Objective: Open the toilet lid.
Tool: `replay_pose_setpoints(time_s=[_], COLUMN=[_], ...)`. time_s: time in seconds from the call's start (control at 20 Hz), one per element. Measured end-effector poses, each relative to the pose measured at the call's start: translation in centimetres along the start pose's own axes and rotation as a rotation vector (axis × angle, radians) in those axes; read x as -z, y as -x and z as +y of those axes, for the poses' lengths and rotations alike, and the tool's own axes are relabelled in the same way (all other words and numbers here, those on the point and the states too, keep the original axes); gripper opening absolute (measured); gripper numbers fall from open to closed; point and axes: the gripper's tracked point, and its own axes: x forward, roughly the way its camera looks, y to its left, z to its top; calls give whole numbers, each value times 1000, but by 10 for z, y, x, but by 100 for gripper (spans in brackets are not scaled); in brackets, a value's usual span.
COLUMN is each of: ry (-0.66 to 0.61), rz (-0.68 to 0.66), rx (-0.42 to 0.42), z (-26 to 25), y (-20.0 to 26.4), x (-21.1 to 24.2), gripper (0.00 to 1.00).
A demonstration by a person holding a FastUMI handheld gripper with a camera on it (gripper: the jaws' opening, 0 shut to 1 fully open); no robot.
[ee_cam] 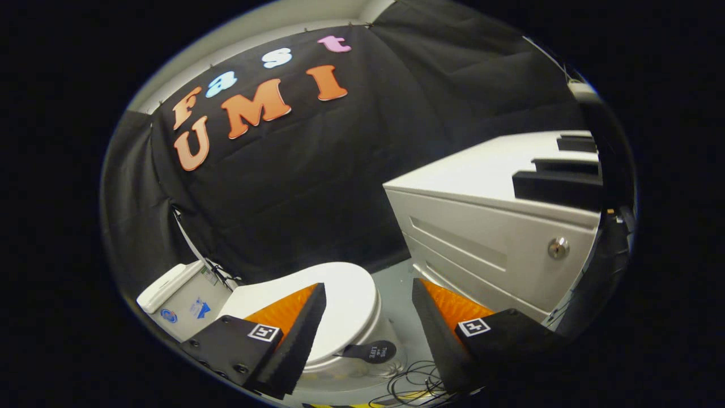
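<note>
From the gripper view, the hand-held gripper [368,317] hovers with fingers spread wide and empty above the toilet lid [345,300], which lies shut just ahead. A dark tab [371,351] at its front edge probably serves for lifting; a cabinet [487,249] stands beside.

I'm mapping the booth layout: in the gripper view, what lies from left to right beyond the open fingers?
White toilet tank → closed white toilet lid with a dark round tab at its front → pale floor strip → white metal drawer cabinet with round silver lock. The hand-held gripper is open.
</note>
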Motion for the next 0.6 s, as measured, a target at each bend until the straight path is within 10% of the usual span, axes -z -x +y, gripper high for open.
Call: replay_pose_setpoints(time_s=[0.6], ry=[-367], rz=[143], rx=[156], z=[-47], y=[-16], x=[63], gripper=[97])
